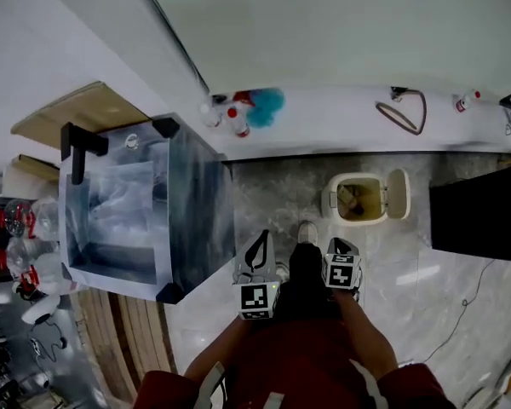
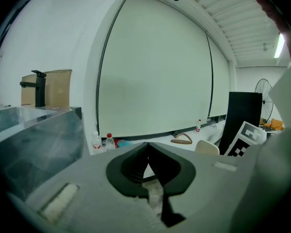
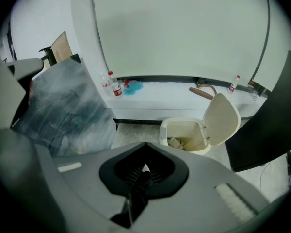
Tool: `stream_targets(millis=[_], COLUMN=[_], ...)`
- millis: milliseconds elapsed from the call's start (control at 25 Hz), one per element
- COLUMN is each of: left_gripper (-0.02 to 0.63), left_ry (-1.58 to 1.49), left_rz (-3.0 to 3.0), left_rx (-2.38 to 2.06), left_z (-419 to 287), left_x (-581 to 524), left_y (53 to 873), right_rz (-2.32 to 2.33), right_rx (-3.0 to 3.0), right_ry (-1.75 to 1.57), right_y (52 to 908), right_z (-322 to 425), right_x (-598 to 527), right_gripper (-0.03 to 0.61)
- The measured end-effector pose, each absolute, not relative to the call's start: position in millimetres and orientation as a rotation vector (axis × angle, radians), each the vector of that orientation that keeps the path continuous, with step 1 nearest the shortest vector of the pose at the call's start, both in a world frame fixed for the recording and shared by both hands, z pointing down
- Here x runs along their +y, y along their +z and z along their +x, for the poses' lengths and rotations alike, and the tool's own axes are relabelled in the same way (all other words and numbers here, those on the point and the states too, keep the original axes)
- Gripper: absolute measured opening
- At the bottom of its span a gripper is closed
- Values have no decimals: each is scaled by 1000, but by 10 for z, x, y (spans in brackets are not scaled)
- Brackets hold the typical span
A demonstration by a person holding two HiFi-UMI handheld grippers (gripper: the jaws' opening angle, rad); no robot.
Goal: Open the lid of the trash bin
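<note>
- The bin (image 1: pixel 358 199) stands open on the floor (image 1: pixel 268 196), its mouth free from above. Its lid (image 1: pixel 398 194) stands raised at the bin's right side.
- Bare floor lies between the bin and the left gripper (image 1: pixel 261 244) and right gripper (image 1: pixel 341 247), both with jaws together.
- A tank (image 1: pixel 196 203) walls off the left.
- A black panel (image 1: pixel 481 211) stands near the lid's right.
- A ledge (image 1: pixel 324 130) with bottles (image 1: pixel 230 118) runs behind the bin.

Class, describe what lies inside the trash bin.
Inside the trash bin, lid raised, lie a few pale crumpled scraps. Its near wall hides the rest of the bottom.
</note>
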State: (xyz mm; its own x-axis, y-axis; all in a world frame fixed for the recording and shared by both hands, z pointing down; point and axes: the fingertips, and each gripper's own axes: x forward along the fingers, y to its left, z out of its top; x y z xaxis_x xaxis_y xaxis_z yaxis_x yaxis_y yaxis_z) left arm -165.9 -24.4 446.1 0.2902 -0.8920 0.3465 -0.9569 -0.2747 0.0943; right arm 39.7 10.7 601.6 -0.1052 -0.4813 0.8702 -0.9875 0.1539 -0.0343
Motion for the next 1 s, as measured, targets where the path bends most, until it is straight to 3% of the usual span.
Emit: stream_targets(millis=[600, 1000], left_gripper=[3, 3], left_ry=[202, -44], left_rz=[2377, 2508], left_rx=[-1773, -1965], left_z=[-1994, -2116], left_x=[-96, 29], left_y=[3337, 2040], right_rz=[1604, 1701], right_rx=[-1978, -2269], right_ry=[789, 263], right_y=[4424, 2788], right_z=[250, 137], right_x=[77, -147], right_gripper=[0, 0])
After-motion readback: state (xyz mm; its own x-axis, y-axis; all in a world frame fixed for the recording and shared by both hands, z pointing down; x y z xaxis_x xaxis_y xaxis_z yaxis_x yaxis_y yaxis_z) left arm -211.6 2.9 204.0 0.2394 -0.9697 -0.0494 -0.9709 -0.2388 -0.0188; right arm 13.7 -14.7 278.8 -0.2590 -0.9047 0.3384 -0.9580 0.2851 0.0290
